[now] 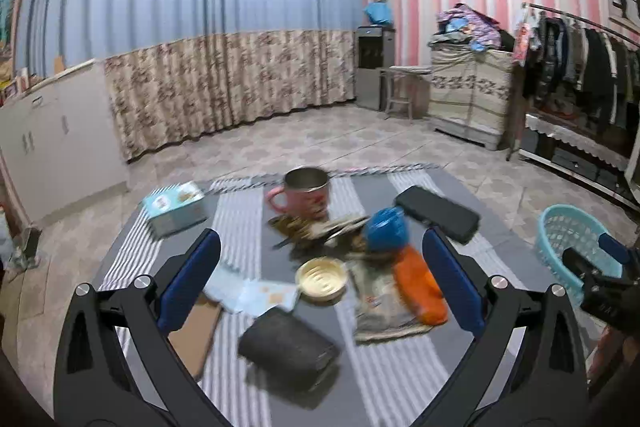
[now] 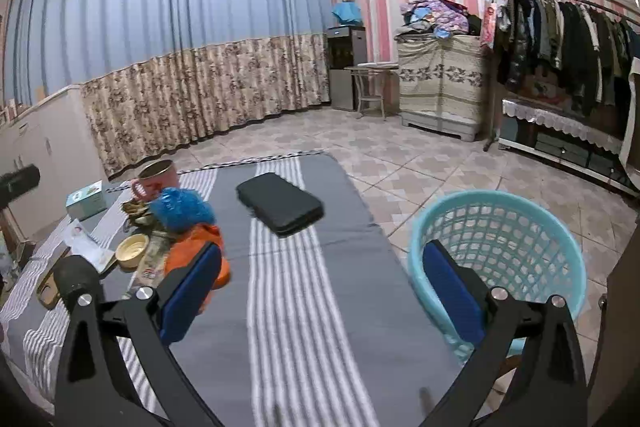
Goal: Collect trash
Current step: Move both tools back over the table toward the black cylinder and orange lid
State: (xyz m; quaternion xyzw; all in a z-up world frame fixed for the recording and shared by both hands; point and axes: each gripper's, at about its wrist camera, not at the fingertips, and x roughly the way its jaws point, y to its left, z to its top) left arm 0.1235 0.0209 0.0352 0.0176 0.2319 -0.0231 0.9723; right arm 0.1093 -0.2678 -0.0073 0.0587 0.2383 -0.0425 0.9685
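Note:
A heap of trash lies in the middle of the striped table cloth (image 1: 240,219): a blue crumpled bag (image 1: 386,229), an orange wrapper (image 1: 420,285), a printed wrapper (image 1: 380,311), brown scraps (image 1: 304,227), a small cream bowl (image 1: 322,277) and white paper (image 1: 256,293). A light blue mesh basket (image 2: 500,247) stands on the floor at the table's right edge. My left gripper (image 1: 320,267) is open above the heap, holding nothing. My right gripper (image 2: 320,275) is open and empty over the cloth, between the orange wrapper (image 2: 200,255) and the basket.
A pink mug (image 1: 302,193), a tissue box (image 1: 176,207), a black flat case (image 1: 438,213), a dark wallet (image 1: 288,347) and a cardboard piece (image 1: 200,335) also sit on the table. Cabinets stand left, a clothes rack (image 2: 560,39) right.

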